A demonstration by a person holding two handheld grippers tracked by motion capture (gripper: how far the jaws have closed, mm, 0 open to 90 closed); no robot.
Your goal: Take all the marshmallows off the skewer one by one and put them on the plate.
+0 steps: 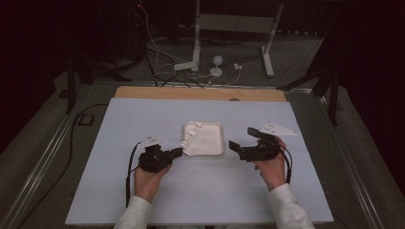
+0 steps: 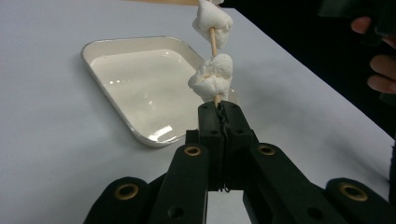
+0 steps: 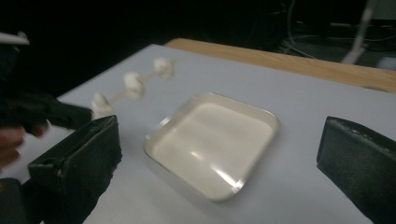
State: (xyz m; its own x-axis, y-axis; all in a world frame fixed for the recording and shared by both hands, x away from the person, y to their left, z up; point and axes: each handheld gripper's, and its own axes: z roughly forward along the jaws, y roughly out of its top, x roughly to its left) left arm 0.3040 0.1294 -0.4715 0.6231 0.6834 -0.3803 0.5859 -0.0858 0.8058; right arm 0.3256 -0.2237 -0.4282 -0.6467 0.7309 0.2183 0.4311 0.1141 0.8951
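Surroundings: dark room; cables (image 1: 157,57) and a white stand (image 1: 196,43) lie on the floor beyond the counter.
Counter: pale blue-white sheet (image 1: 143,200) laid over a wooden top, of which a strip shows at the far edge (image 1: 191,93).
Tray: white, shallow, with rounded corners (image 1: 217,125); it sits flat near the middle of the counter, between the two grippers, with its glossy inside bare.
Skewer: thin wooden stick (image 2: 213,39) threaded with white marshmallows (image 2: 211,77). The right gripper view shows three pieces spaced along the stick, blurred. Seen from above, the skewer runs from the left gripper up and across the near-left corner of the tray, raised off the counter.
Left gripper: (image 1: 177,152) held in the person's left hand (image 1: 147,181), just left of the tray and pointing towards it. Its fingers (image 2: 210,126) are pressed together and clamped on the near end of the stick, directly below the lowest marshmallow.
Right gripper: (image 1: 241,138) held in the person's right hand (image 1: 273,169), just right of the tray and aimed inward at it. Its fingers (image 3: 88,149) stand wide apart with nothing between them; the tray shows through the gap.
Separation: the right gripper is clear of both tray and skewer.
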